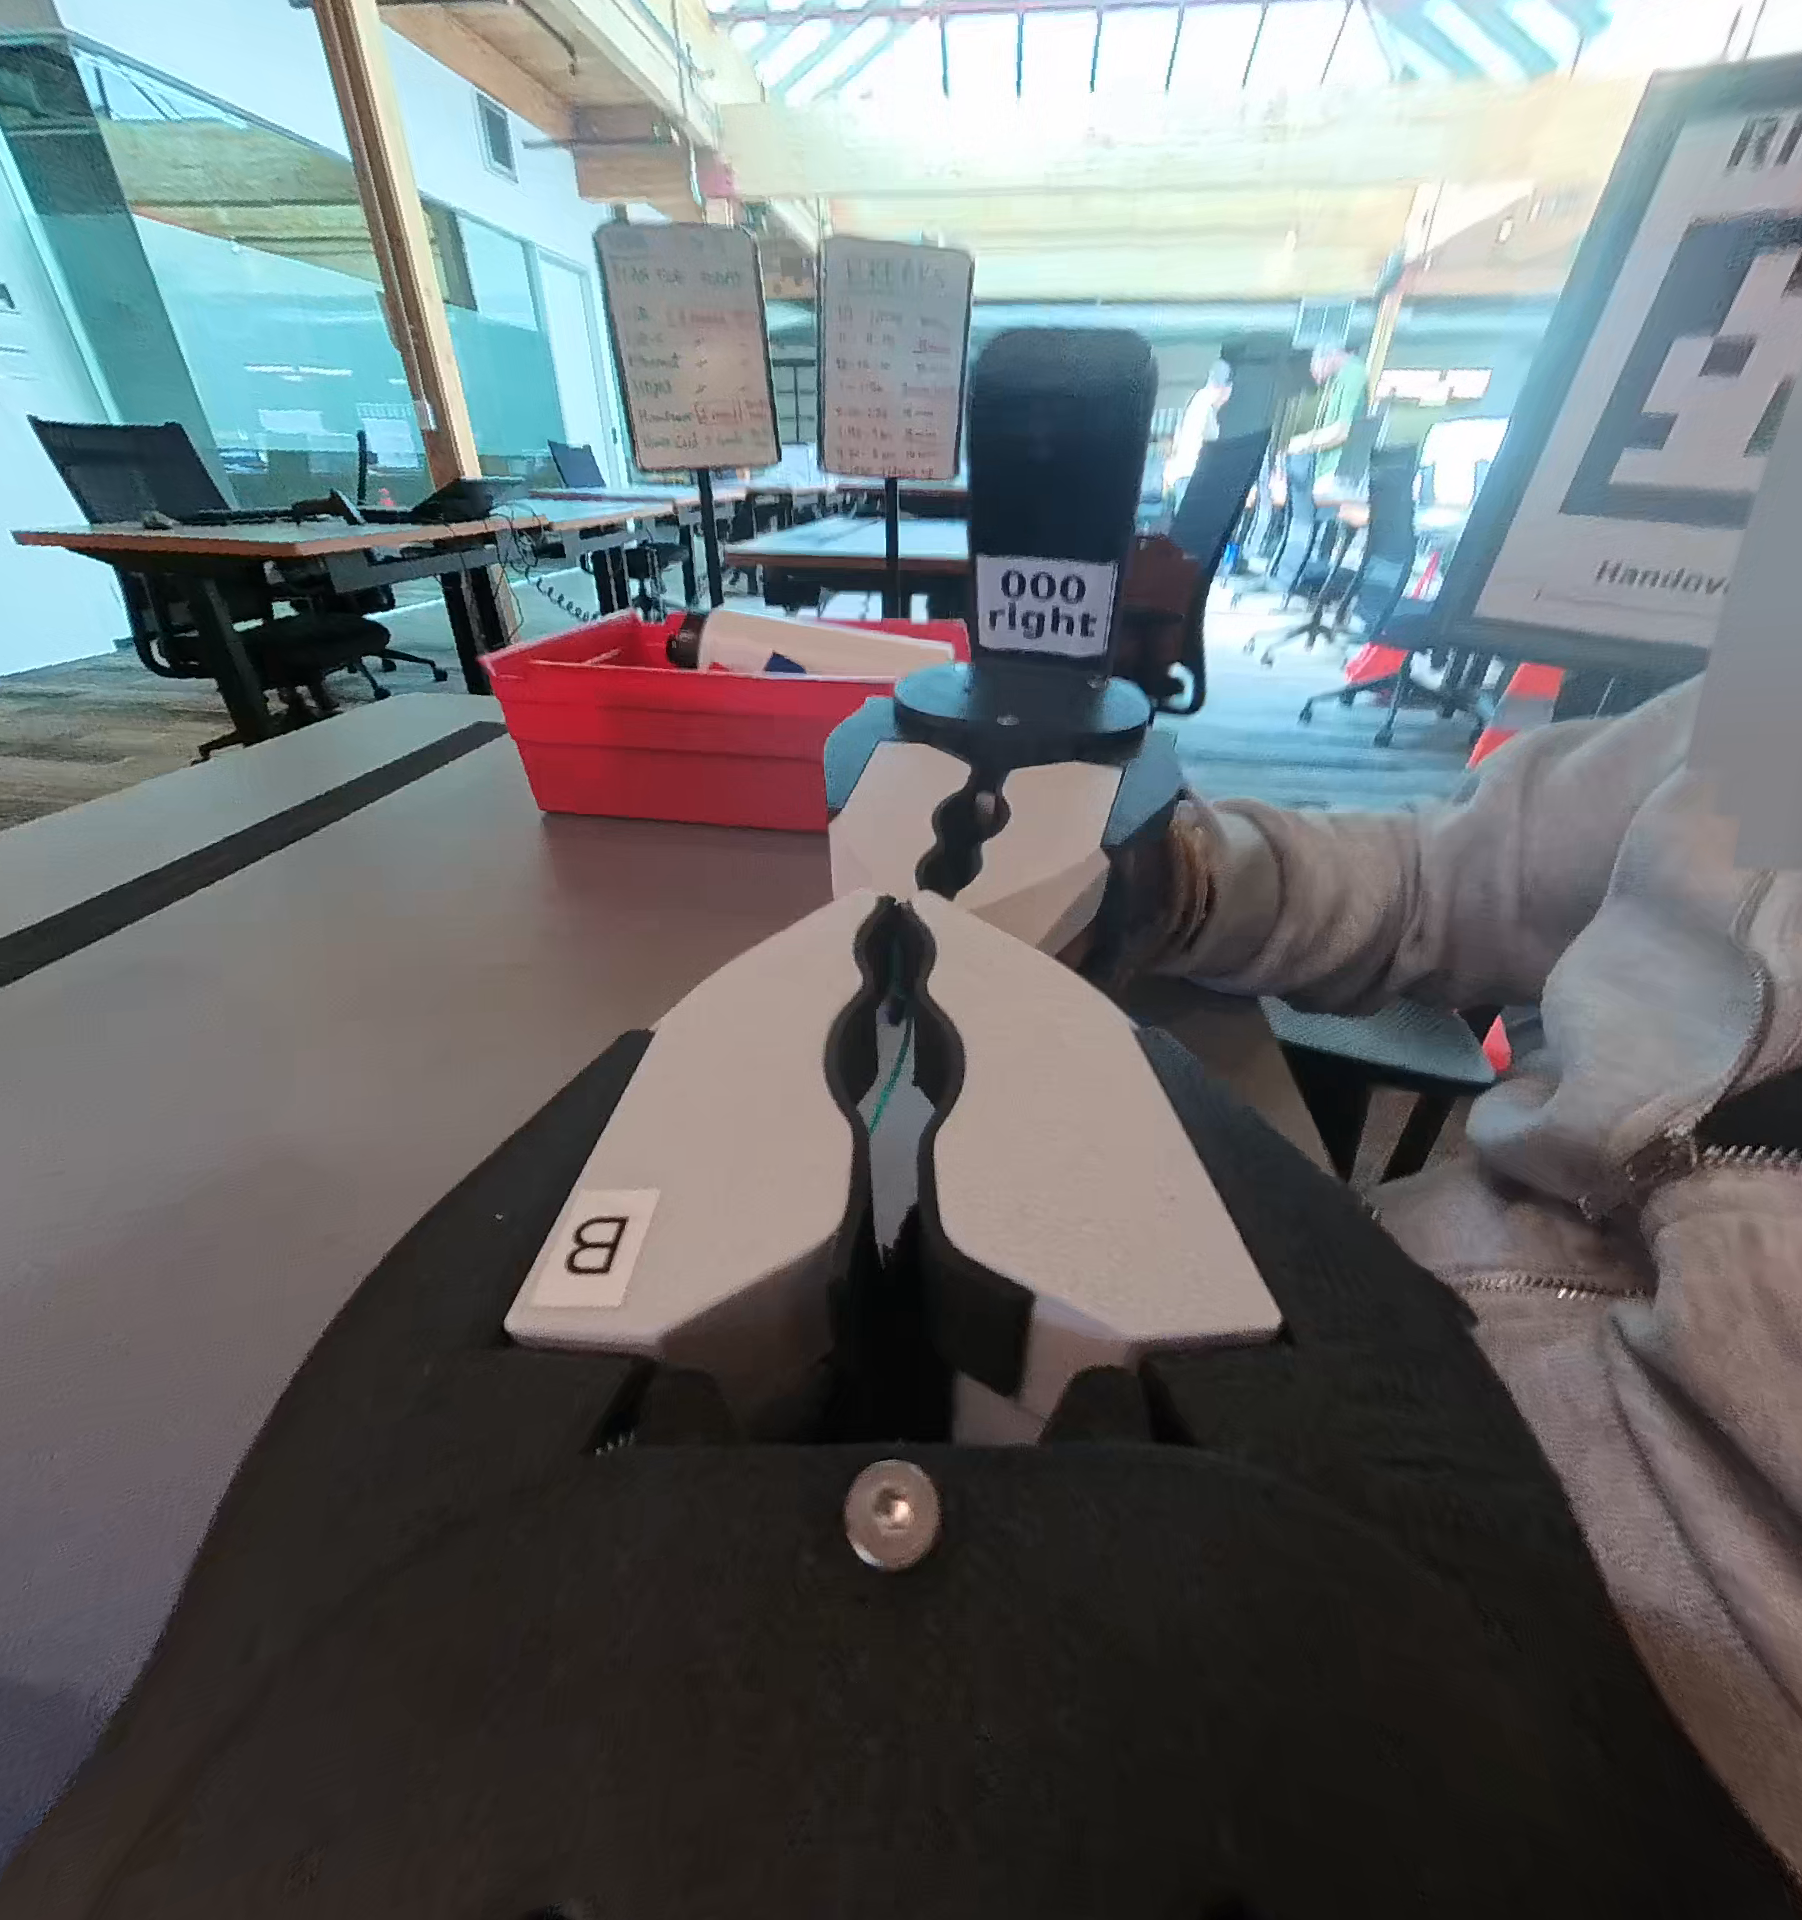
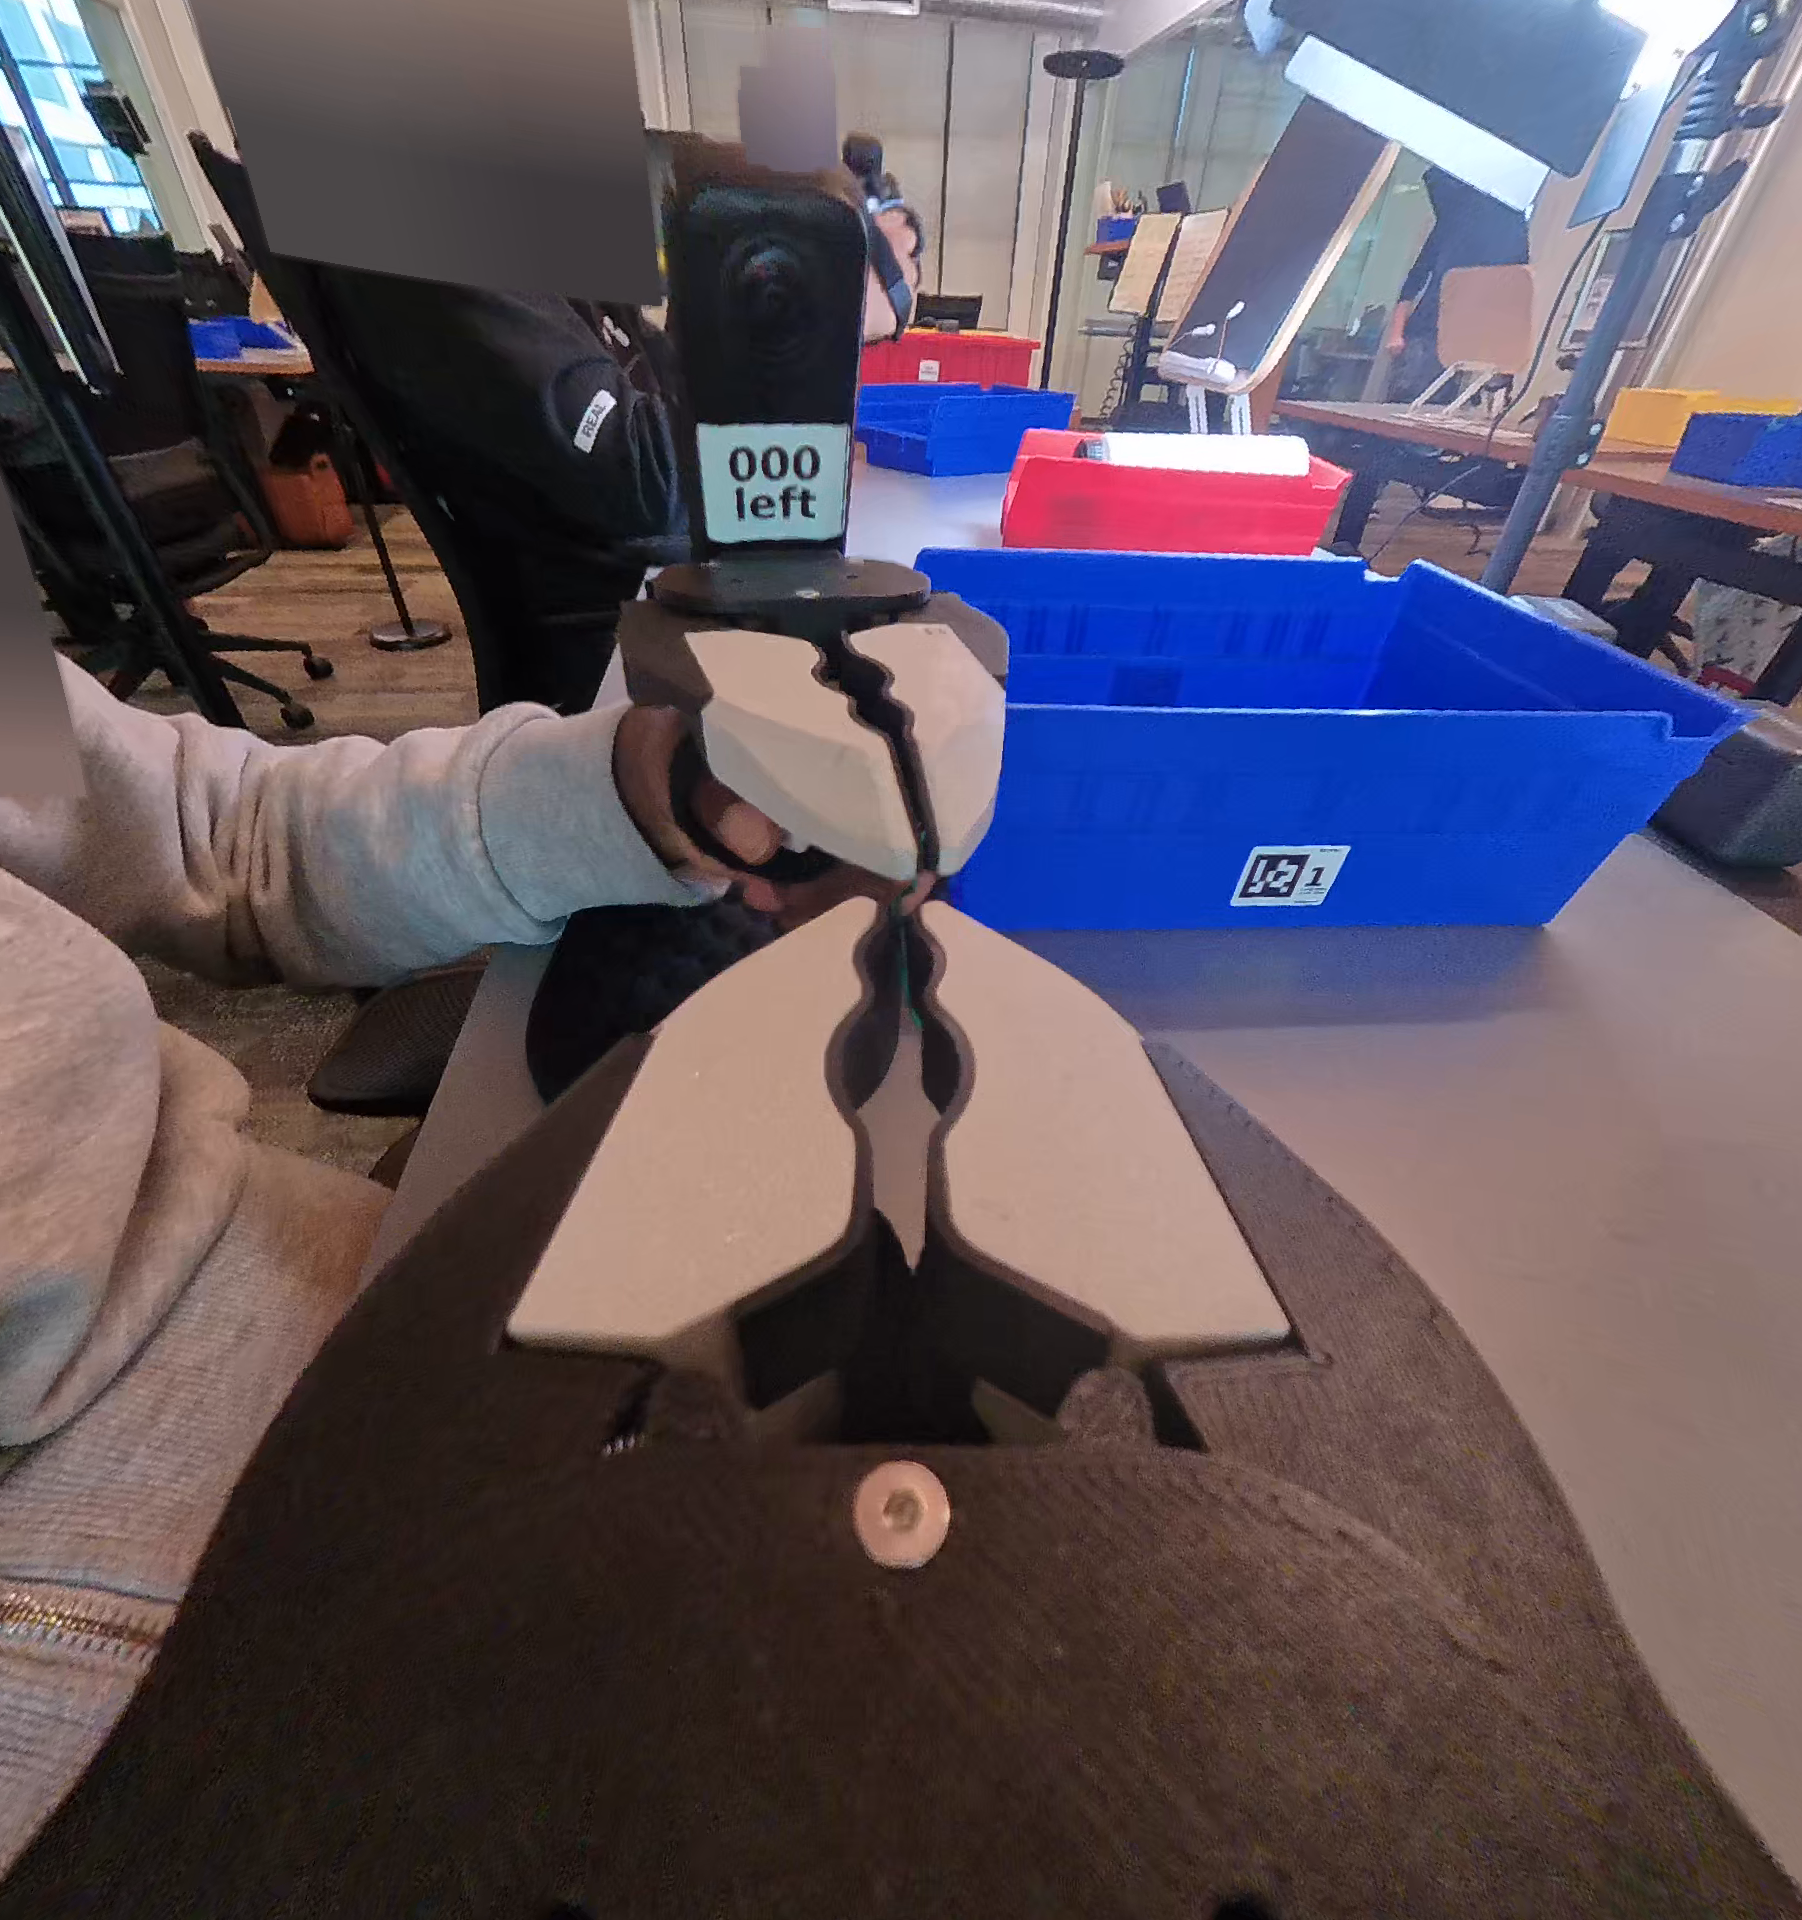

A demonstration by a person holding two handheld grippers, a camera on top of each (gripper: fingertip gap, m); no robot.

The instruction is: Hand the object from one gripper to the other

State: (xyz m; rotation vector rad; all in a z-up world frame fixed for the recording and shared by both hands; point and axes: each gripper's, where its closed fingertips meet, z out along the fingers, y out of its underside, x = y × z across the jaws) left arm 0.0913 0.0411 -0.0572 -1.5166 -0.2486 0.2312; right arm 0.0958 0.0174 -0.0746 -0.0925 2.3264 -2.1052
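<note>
While both grippers meet tip to tip above table (image 1: 253, 1018), left gripper (image 1: 899, 906) and right gripper (image 2: 902, 906) pinch thin green wire (image 1: 902, 1049) together; early release risks drop

Grey table (image 2: 1499, 1091) under blue bin (image 2: 1292, 790)

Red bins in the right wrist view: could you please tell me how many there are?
2. One red bin sits on the table just behind the big blue bin, holding a white roll. A second red bin stands farther back, beyond a blue tray. Others may be hidden.
</note>
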